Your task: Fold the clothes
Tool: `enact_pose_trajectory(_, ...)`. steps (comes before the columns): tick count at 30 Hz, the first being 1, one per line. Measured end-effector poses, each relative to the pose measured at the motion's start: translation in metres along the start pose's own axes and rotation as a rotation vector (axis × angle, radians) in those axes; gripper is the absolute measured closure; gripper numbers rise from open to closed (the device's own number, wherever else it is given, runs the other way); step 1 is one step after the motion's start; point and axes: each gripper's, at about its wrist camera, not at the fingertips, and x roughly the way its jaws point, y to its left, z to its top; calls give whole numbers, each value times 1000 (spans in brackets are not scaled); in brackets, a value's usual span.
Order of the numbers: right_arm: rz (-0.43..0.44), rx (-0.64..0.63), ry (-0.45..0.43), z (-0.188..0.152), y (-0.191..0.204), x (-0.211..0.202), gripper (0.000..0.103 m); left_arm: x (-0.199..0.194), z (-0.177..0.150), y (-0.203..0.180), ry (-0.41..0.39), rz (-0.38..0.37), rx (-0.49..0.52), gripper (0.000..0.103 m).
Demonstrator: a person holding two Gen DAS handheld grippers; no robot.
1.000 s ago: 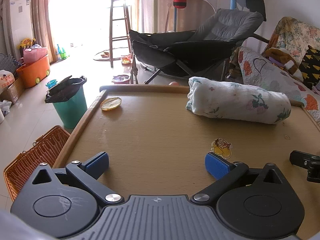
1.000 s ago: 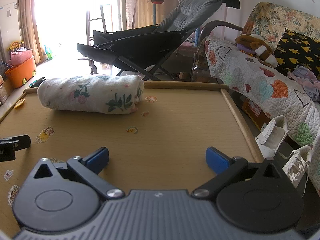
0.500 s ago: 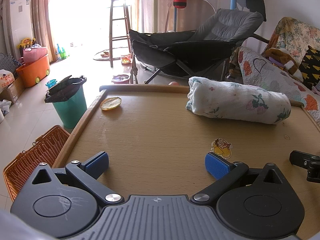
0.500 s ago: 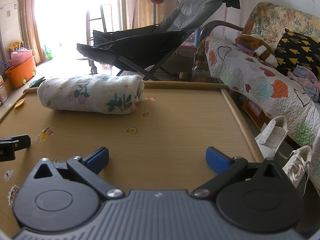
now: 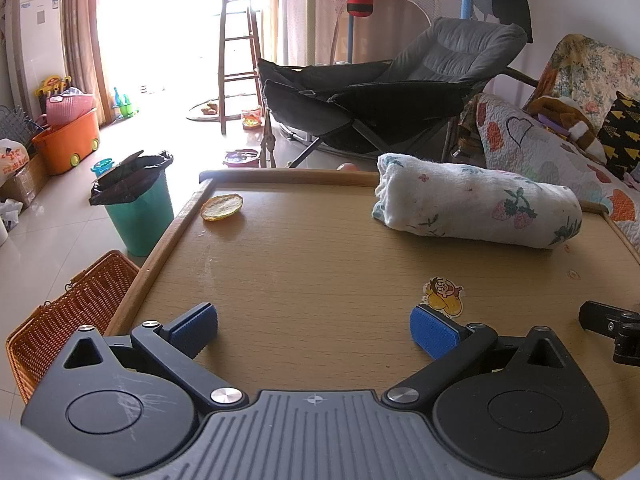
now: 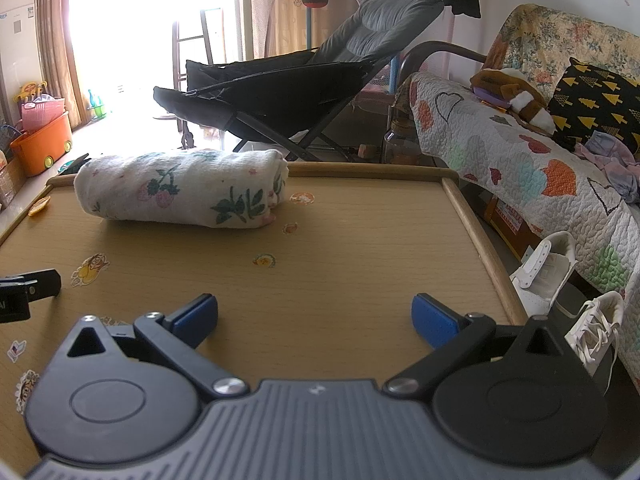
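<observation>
Both the left gripper (image 5: 314, 330) and right gripper (image 6: 315, 318) hover spread wide and empty over the tabletop (image 5: 320, 264). The rolled floral cloth (image 5: 476, 208) lies ahead near the far edge, long axis crosswise, seemingly about equally distant from both.

The left gripper (image 5: 314, 326) sits low and level, its jaws spread wide, blue pads (image 5: 434, 330) facing each other with nothing between them. The right gripper (image 6: 314, 320) has the same pose, jaws wide and empty. They lie side by side, each one's finger showing at the edge of the other's view.
</observation>
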Motion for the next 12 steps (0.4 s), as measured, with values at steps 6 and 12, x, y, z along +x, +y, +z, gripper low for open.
enact_pose_trajectory(6, 0, -1, 0, 0, -1, 1, 0, 0, 0, 0, 0, 0, 0, 0)
enact_pose_trajectory(12, -1, -1, 0, 0, -1, 1, 0, 0, 0, 0, 0, 0, -1, 0)
